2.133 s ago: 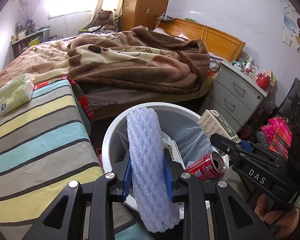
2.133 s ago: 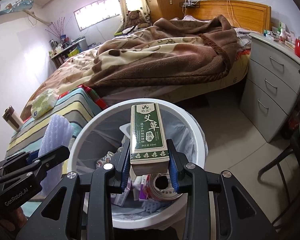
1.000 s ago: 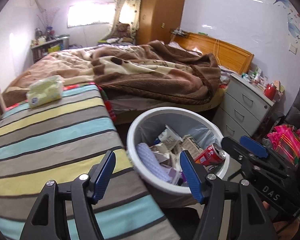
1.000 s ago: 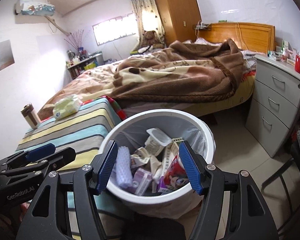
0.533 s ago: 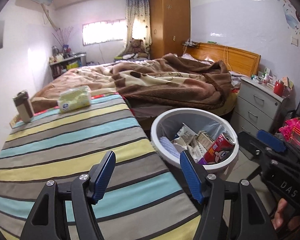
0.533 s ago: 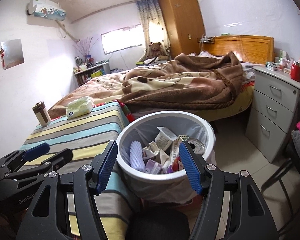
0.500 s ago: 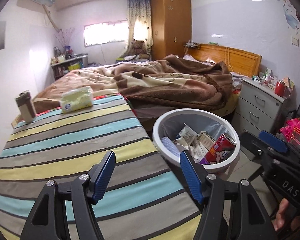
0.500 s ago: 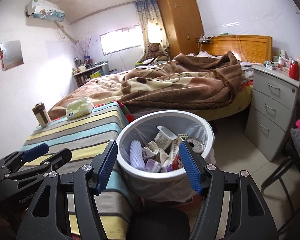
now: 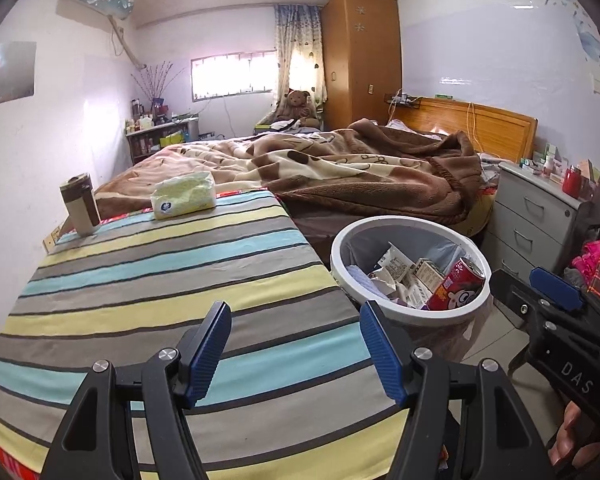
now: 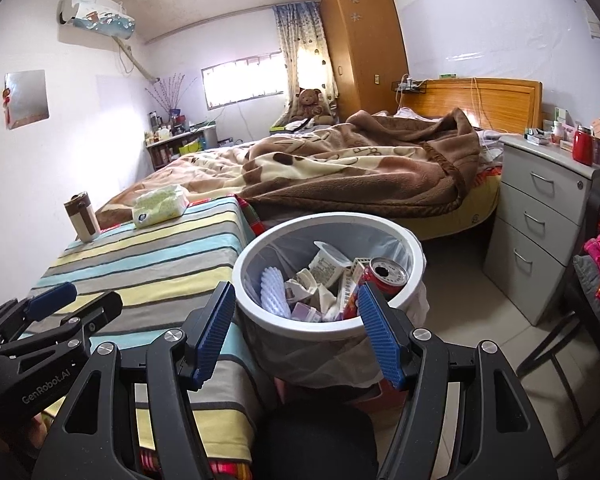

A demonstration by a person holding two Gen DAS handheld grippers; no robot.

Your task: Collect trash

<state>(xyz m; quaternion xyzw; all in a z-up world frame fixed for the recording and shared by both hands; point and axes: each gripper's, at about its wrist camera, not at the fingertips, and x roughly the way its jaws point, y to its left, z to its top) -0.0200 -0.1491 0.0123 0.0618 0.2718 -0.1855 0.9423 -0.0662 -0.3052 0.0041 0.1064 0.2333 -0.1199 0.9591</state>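
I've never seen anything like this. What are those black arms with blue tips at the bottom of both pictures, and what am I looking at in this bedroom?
No robot here: a person holds a black two-fingered clamp in each hand, each with a wide-angle camera looking out along its fingers. One picture comes from the left gripper, the other from the right gripper. The blue tips are the gripping pads. Each view also catches the other tool at its edge. Both clamps stand open and hold nothing.

Ahead is a table under a striped cloth. On its far end stand a brown and cream cylindrical cup and a soft pale yellow-green tissue pack. Beside the table sits a round white plastic waste bin, holding a red drink can, white foam netting and paper packaging. A bed with a brown blanket lies behind.
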